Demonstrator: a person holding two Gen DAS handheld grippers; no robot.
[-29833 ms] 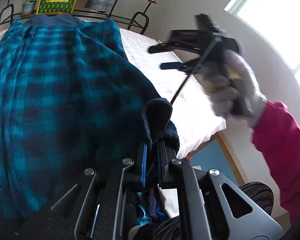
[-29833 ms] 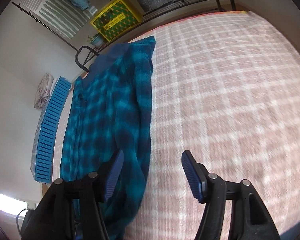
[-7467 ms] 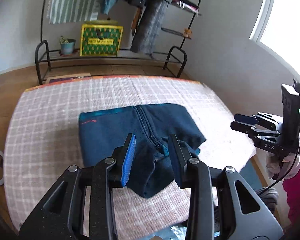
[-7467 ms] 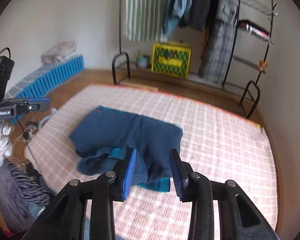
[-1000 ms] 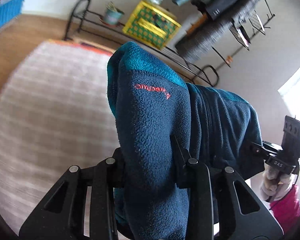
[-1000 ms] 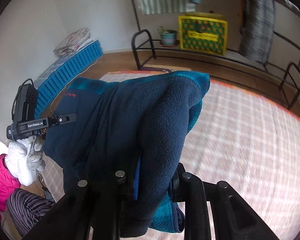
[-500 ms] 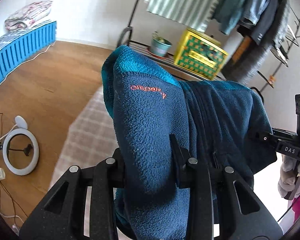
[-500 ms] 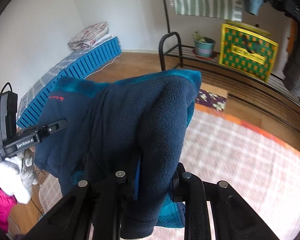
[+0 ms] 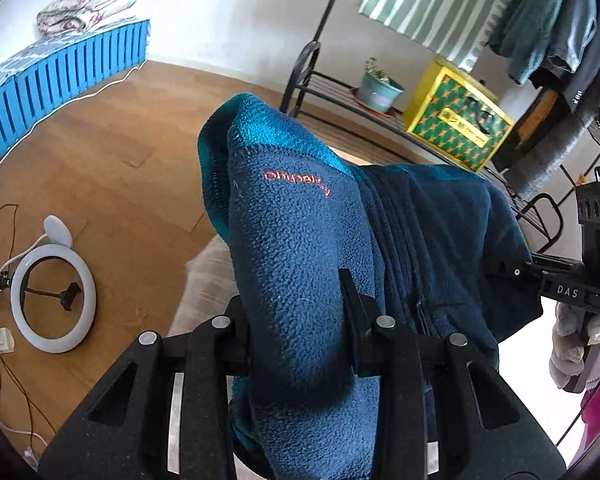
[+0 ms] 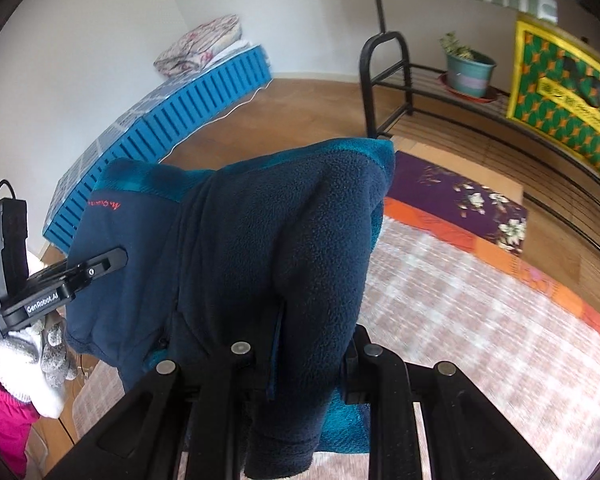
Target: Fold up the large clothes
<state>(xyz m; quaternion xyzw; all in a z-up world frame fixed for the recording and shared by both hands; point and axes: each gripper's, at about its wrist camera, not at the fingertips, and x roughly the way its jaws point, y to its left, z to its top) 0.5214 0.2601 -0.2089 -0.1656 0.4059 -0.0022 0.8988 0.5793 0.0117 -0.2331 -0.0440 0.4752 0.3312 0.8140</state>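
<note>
- Fleece jacket (image 9: 300, 264): navy with teal lining, folded into a thick bundle, held up in the air above the near-left corner of the checked bedspread (image 10: 480, 320); no part is seen resting on it.
- Left tongs (image 9: 300, 320): clamped on a thick fold at the bundle's left side, near the red logo (image 9: 296, 180).
- Right tongs (image 10: 300, 344): clamped on the opposite fold, the fleece draped over the jaws.
- Two grips at opposite ends, presumably so the folds are kept from falling open while the bundle is carried.
- Both tongs are pointed downward; a set-down off to the left is judged likely.
- Wooden floor (image 9: 100, 184), ring light (image 9: 52, 300) and blue slatted base (image 10: 172, 120) are seen to the left.
</note>
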